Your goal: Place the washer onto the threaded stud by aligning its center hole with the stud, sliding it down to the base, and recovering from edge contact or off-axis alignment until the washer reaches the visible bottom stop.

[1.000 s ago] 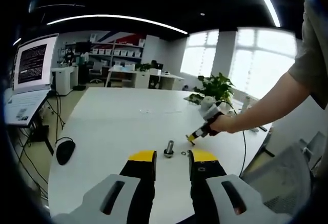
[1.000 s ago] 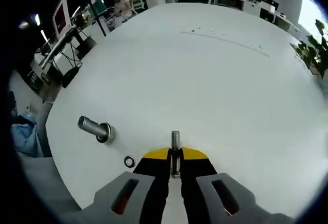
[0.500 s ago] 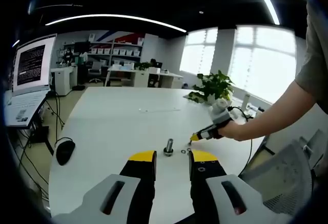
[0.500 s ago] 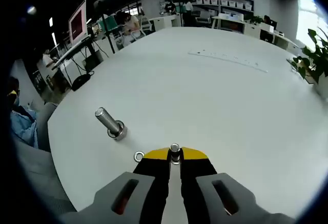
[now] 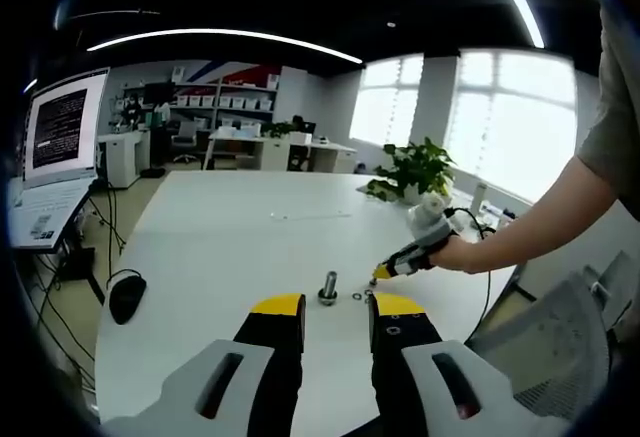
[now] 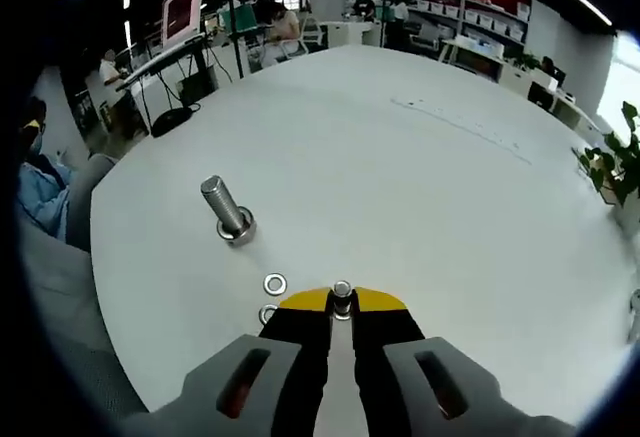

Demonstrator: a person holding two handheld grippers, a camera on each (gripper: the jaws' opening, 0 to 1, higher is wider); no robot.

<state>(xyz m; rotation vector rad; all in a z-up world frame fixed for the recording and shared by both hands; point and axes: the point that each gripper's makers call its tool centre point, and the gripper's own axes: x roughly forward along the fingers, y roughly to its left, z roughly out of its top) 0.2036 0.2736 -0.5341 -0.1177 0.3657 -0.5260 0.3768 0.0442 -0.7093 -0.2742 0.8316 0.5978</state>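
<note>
We see the right yellow-tipped gripper clamped on a small silver washer nr the upright threaded steel stud; left yellow-tipped gripper open, empty.

One big bolt stands on the white counter. Two small ring washers lie near it. One more small bolt sits between the jaws. There are two grippers, one black mouse and one leafy plant.
</note>
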